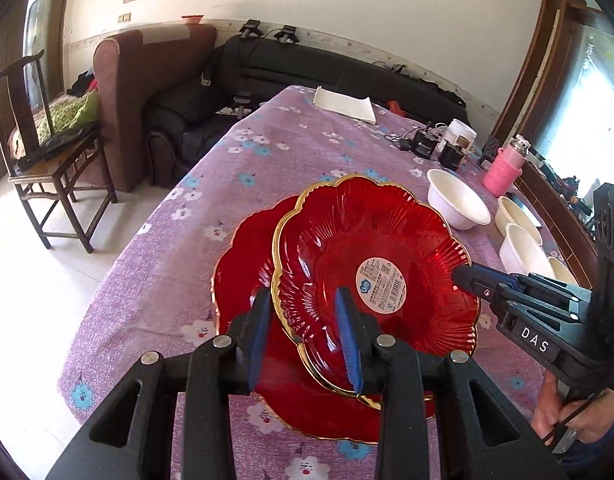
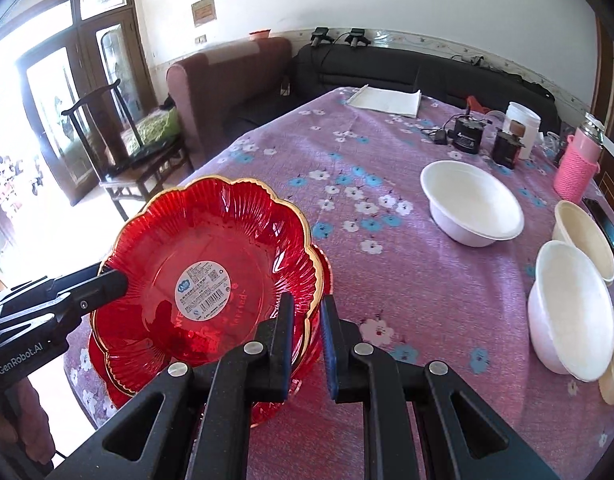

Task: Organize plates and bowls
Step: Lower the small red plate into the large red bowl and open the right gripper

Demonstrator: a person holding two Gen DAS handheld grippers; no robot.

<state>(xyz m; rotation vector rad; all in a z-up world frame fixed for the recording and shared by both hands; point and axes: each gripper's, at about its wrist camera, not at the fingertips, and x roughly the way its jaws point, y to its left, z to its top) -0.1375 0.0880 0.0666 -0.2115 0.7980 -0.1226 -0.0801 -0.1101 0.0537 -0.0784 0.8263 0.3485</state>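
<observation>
Both the left gripper [image 1: 307, 336] and right gripper [image 2: 307, 340] are straddling the upper red plate's [image 1: 371, 264] rim, jaws parted, not clenching. Being glossy and tilted, it is likely risking a slide off the lower plate [image 1: 243, 264].

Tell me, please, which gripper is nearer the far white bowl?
Right. The right gripper is at the red plate's rim facing the far white bowl; the left gripper, opposite.

**Readable Markings**

"DAS" is printed in white on a black tag on the right gripper [image 1: 467, 280]. "GenRobot.AI" is printed in white on the left gripper [image 2: 119, 280]. A round white sticker [image 1: 381, 285] with a barcode is stuck inside the upper red plate [image 2: 211, 240]; its small print cannot be read.
</observation>
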